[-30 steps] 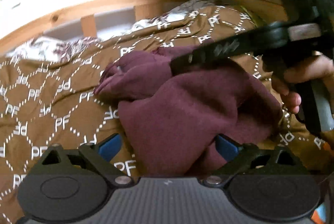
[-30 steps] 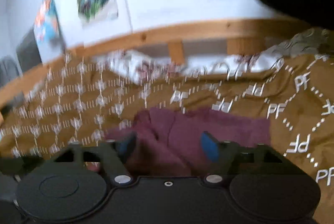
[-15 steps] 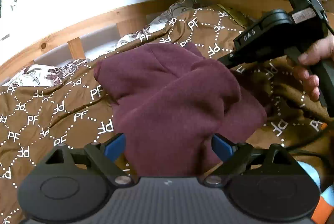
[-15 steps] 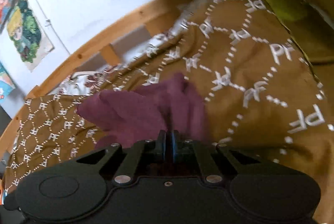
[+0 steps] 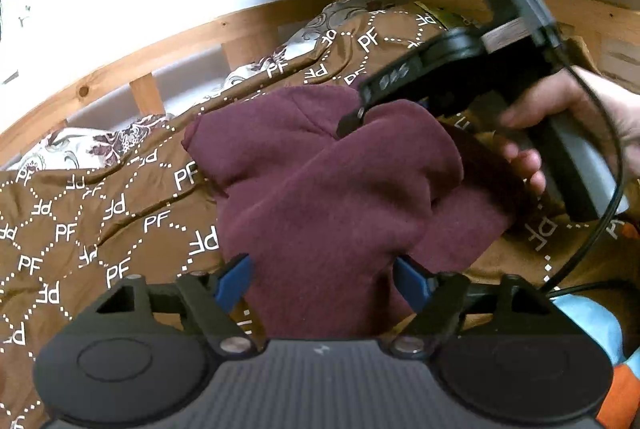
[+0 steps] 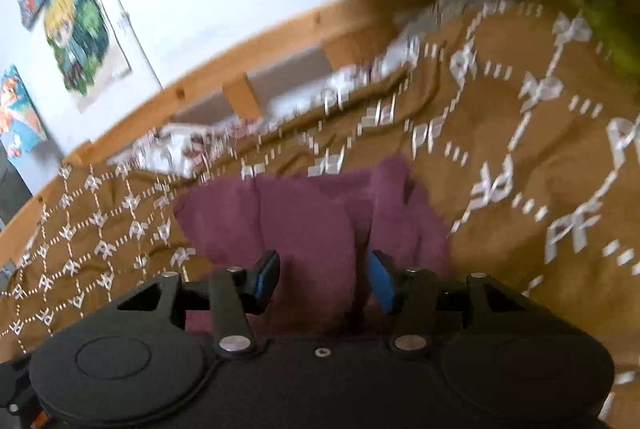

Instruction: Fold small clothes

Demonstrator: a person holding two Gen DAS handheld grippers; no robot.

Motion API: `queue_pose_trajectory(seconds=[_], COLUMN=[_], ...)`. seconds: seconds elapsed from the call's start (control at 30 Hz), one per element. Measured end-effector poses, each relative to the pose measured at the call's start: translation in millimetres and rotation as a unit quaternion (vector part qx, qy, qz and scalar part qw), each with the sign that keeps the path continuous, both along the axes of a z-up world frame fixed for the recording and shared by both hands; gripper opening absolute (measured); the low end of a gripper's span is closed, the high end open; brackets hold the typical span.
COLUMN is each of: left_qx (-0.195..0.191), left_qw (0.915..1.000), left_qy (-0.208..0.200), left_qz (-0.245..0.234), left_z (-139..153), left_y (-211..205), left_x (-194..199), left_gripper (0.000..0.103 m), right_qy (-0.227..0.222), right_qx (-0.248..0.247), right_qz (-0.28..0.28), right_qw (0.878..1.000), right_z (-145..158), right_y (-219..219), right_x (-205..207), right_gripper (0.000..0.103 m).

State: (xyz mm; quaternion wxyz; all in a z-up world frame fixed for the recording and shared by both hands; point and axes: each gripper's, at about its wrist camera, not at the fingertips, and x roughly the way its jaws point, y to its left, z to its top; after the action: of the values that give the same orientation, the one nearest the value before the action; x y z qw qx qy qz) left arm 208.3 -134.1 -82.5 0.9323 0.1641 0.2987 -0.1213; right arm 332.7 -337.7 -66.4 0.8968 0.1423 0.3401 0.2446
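Because the maroon garment [image 5: 332,197] looks soft, thick and light, we judge an edge the best hold. It lies bunched on the brown bedspread [image 5: 92,229], between both tongs: our left gripper [image 5: 322,279] has been narrowing, our right gripper [image 6: 322,279] has just spread; neither pinches it.

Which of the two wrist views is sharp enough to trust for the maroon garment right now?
Left wrist view: sharp; the maroon garment and the blanket lettering read clearly, with only fisheye bending at the edges and a washed-out wall. Right wrist view: motion-smeared; the blanket lettering streaks and the garment's edges are soft.
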Motion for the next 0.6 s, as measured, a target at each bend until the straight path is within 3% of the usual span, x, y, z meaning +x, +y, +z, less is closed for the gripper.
queue_pose_trajectory(seconds=[0.1, 0.17, 0.27, 0.47, 0.6], left_qx=[0.01, 0.016, 0.01, -0.012, -0.002], left_qw=[0.9999, 0.9998, 0.9995, 0.9987, 0.9985], left_qy=[-0.006, -0.011, -0.028, -0.043, -0.036], left_qz=[-0.001, 0.001, -0.005, -0.025, -0.04], left_z=[-1, -1, 3, 12, 8], left_y=[-3, -3, -2, -1, -8], left_x=[-1, -2, -6, -14, -16], left_gripper=[0.063, 0.045, 0.028, 0.023, 0.023], right_qy=[0.01, 0.005, -0.012, -0.088, -0.071], right_qx=[-0.017, -0.022, -0.024, -0.017, 0.01], right_qz=[0.006, -0.002, -0.017, -0.041, -0.068], right_qw=[1.0, 1.0, 0.999, 0.995, 0.995], right_z=[-7, -6, -3, 25, 30], right_y=[9, 9, 8, 0, -22], right_x=[0, -4, -9, -33, -41], right_gripper=[0.049, 0.034, 0.016, 0.013, 0.013])
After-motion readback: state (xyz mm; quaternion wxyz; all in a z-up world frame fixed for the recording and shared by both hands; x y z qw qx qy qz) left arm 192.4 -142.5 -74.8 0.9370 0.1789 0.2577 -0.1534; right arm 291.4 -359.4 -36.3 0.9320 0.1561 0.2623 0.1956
